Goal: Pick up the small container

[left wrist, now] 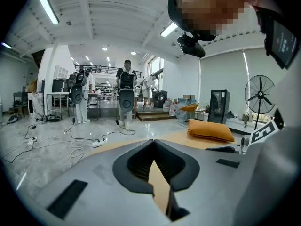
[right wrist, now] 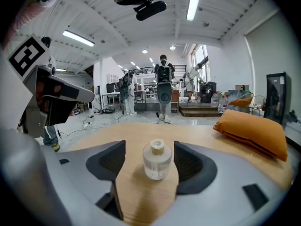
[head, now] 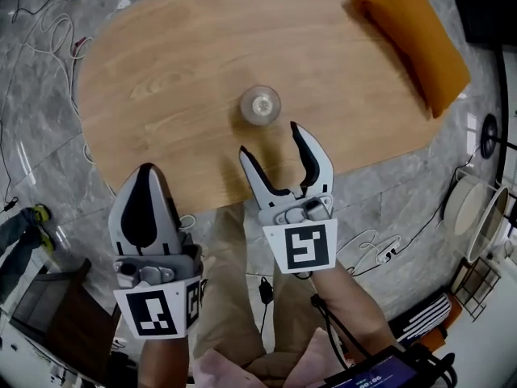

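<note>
Right gripper spread wide and empty, aimed at small container upright at 12 o'clock on table; left gripper closed, idle at 8 o'clock. Risk: off-centre advance nudging or toppling container with one jaw.

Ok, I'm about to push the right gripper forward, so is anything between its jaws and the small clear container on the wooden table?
Nothing visible. Only bare light wooden table lies between the open right gripper and the small clear capped container, which stands just ahead of its jaws. The orange cushion sits off to the right.
</note>
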`<state>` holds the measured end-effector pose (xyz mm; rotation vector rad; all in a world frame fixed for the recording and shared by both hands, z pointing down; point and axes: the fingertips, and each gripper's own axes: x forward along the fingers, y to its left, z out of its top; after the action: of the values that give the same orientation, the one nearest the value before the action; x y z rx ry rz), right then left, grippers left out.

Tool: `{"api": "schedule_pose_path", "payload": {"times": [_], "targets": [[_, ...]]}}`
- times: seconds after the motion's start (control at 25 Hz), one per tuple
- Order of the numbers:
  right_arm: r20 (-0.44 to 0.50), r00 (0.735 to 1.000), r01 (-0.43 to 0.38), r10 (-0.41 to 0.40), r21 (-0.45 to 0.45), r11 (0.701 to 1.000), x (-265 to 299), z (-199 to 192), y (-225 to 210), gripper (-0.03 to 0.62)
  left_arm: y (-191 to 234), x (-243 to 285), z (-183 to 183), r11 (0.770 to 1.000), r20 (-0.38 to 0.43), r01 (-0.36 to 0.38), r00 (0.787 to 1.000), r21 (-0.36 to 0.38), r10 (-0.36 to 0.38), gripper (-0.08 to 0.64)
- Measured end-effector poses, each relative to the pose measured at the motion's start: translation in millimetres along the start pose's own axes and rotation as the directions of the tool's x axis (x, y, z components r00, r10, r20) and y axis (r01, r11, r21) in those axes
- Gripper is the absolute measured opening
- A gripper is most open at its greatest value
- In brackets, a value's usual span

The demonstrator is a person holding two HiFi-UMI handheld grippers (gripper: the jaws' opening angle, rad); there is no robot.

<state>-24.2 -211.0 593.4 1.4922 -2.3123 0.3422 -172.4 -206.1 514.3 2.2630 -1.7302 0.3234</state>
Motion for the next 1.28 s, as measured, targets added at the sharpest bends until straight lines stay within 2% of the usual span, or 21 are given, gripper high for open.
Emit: {"api": "schedule_pose_path", "payload": {"times": [0.24, 0.48, 1.28], "targets": [[-0.022, 0.999, 0.036, -0.036, 0.002, 0.999, 12.8, -21.4, -9.5, 0.342, 3.8, 10.3, -22.4, 1.0, -0.018, 0.021, 1.0, -0.008, -0.021, 0.014], [-0.027, 0.999, 0.035, -0.035, 0.001, 0.999, 29.6, -30.6, -7.5, 0.352, 11.9, 17.2, -33.2, 1.0, -0.034, 0.023, 0.999, -0.018, -0.024, 0.014], [-0.052, 0.997, 0.064, -0.064, -0.002, 0.998, 87.2, -32.1, -19.7, 0.382, 40.7, 48.6, -39.1, 0.999, -0.072, 0.024, 0.997, -0.041, -0.027, 0.014]]}}
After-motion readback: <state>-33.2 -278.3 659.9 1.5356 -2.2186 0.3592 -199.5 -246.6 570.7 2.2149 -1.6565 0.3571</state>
